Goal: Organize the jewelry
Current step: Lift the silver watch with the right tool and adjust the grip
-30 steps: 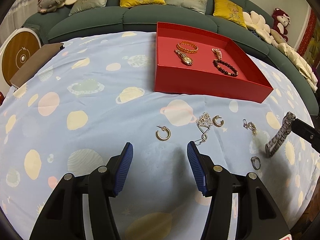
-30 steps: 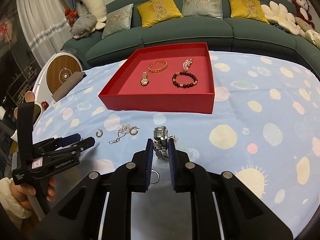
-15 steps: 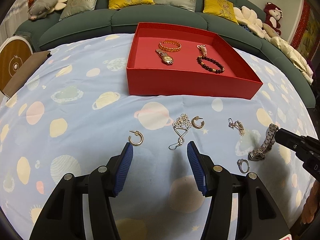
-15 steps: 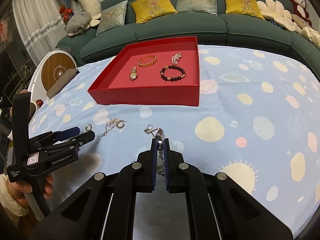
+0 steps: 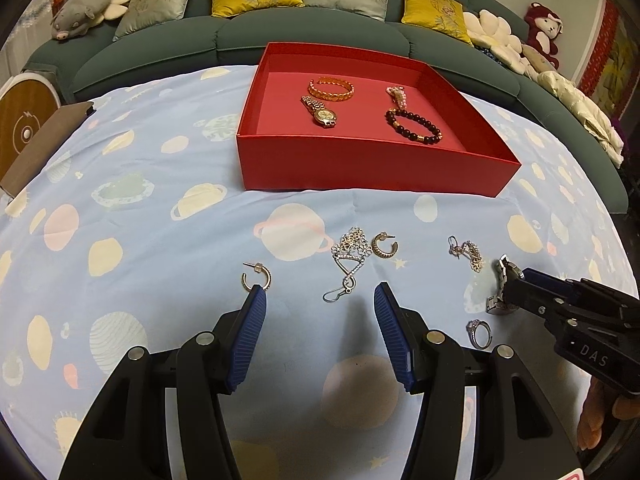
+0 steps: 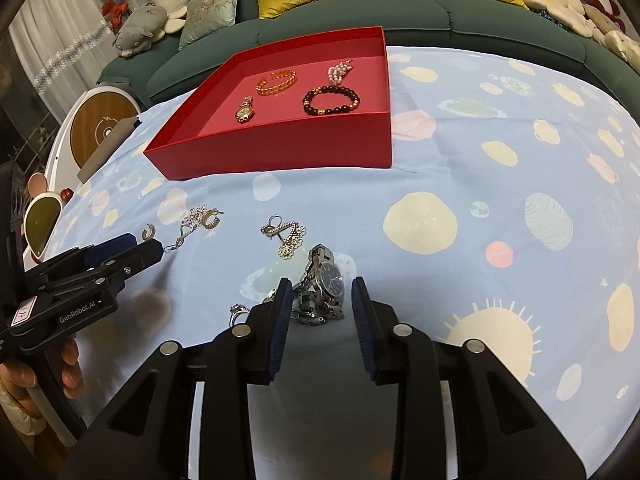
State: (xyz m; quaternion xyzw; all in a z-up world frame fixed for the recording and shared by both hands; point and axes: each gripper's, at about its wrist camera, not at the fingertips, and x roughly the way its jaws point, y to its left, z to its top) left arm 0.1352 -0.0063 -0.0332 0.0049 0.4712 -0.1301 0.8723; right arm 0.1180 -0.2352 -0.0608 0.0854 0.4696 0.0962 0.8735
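Observation:
A silver watch (image 6: 322, 286) lies crumpled on the planet-print cloth between the open fingers of my right gripper (image 6: 320, 300); it also shows in the left wrist view (image 5: 498, 292). My left gripper (image 5: 318, 320) is open and empty just short of a silver necklace (image 5: 350, 260) and two gold hoop earrings (image 5: 256, 276) (image 5: 384, 245). A dangling earring (image 6: 286, 234) and a ring (image 6: 238, 312) lie nearby. The red tray (image 5: 360, 168) holds a gold bangle (image 5: 331, 89), a gold watch (image 5: 322, 112), a dark bead bracelet (image 5: 414, 126) and a pink bracelet (image 5: 396, 94).
A green sofa (image 5: 240, 36) with cushions curves behind the table. A brown board (image 5: 44, 140) lies at the cloth's left edge. The right side of the cloth (image 6: 520, 200) carries no jewelry.
My right gripper was shut on the silver watch and held it up; it has opened and the watch now lies on the cloth. My left gripper shifted slightly and stays open.

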